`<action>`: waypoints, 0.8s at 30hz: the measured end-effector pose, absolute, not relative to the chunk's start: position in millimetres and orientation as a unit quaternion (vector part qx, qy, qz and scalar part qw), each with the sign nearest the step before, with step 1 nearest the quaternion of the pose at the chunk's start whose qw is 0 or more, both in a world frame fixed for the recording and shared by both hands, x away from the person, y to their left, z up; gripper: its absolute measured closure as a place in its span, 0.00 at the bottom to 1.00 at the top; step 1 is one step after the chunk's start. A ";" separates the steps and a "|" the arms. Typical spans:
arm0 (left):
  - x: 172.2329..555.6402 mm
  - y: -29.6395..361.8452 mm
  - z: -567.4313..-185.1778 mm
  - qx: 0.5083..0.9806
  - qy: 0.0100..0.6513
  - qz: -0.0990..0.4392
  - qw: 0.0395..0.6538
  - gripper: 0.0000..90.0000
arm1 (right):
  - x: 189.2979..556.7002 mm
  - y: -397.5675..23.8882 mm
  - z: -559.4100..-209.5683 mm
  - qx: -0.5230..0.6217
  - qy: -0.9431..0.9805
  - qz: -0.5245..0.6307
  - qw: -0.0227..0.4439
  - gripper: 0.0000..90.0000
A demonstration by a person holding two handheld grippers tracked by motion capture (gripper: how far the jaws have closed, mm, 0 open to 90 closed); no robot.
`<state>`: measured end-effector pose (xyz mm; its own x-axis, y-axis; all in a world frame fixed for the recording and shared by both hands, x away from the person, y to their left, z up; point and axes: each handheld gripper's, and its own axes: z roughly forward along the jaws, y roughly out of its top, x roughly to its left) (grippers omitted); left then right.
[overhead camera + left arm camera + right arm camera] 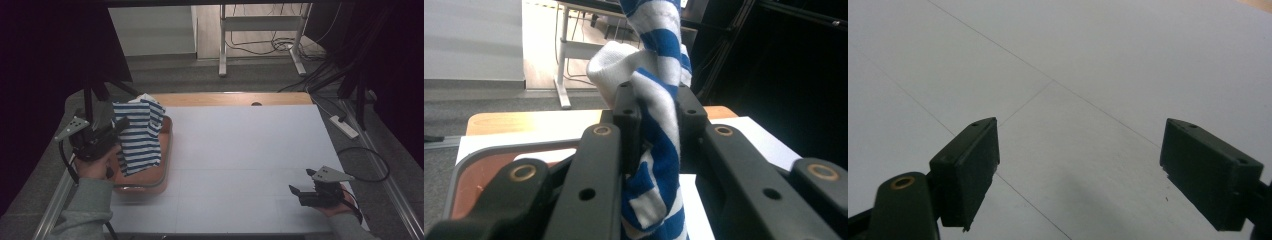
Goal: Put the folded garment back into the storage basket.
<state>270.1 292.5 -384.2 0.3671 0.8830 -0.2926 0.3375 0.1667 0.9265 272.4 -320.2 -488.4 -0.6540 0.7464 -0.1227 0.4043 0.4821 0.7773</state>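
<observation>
A blue-and-white striped cloth (pixel 138 137) hangs over a reddish-brown tray (pixel 165 170) at the table's left side. My left gripper (pixel 121 125) is shut on that cloth near its upper edge and holds it lifted above the tray. In the left gripper view the striped cloth (pixel 659 145) is pinched between the two black jaws, bunched and twisted above them, with the tray (pixel 474 175) below. My right gripper (pixel 301 182) rests low at the table's front right, open. In the right gripper view its pads (pixel 968 165) stand wide apart over bare white table with nothing between them.
A white sheet (pixel 250 160) covers the table, with a wooden edge (pixel 230 98) at the back. A power strip (pixel 344 126) and cables lie on the floor to the right. A desk frame (pixel 260 35) stands beyond the table.
</observation>
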 end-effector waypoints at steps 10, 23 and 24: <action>273.7 293.9 -394.7 0.606 0.519 0.238 0.554 0.85 | 272.3 -320.1 -488.5 0.346 0.830 0.372 0.230 0.19; 279.3 296.4 -413.9 0.613 0.532 0.222 0.541 0.85 | 272.4 -319.7 -488.9 0.347 0.830 0.371 0.229 0.19; 279.9 295.9 -415.0 0.614 0.532 0.220 0.540 0.85 | 272.4 -319.6 -488.9 0.347 0.831 0.371 0.229 0.19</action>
